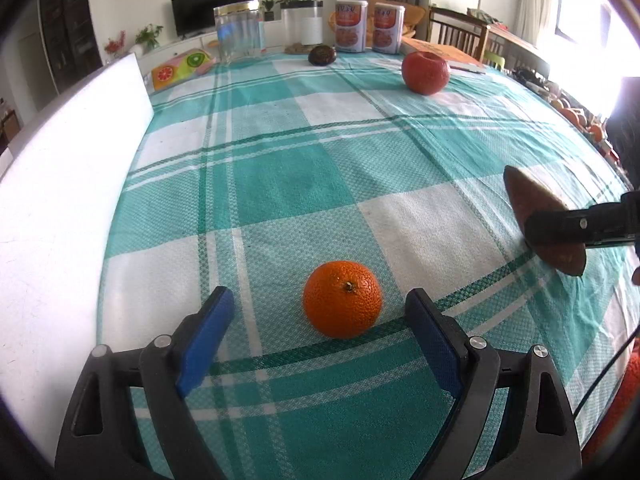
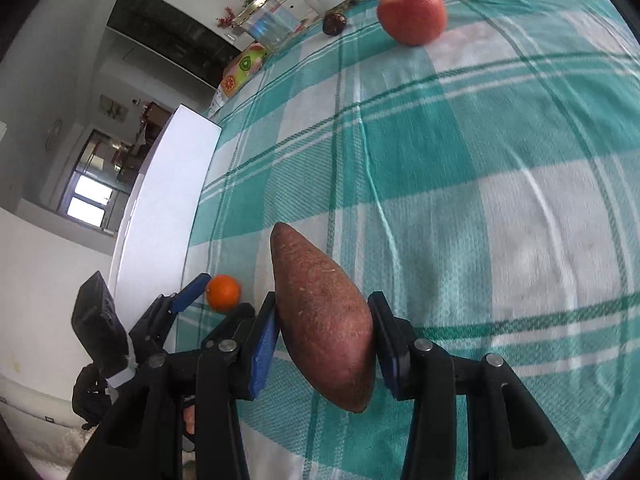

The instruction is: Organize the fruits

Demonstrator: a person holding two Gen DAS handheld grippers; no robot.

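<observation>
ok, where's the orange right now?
The orange sits on the checked tablecloth, untouched between the open left gripper's fingers in the left wrist view. The right wrist view shows it at lower left, near the white board.

A teal checked cloth (image 1: pixel 280 184) covers the tabletop; at its far edge stand a clear jar (image 1: pixel 239 32), two printed canisters (image 1: pixel 351 26) and a book (image 1: pixel 444 53).

One orange (image 1: pixel 342 299), one apple (image 1: pixel 425 72), one sweet potato (image 2: pixel 326 320) (gripped), two canisters (image 1: pixel 351 26).
</observation>
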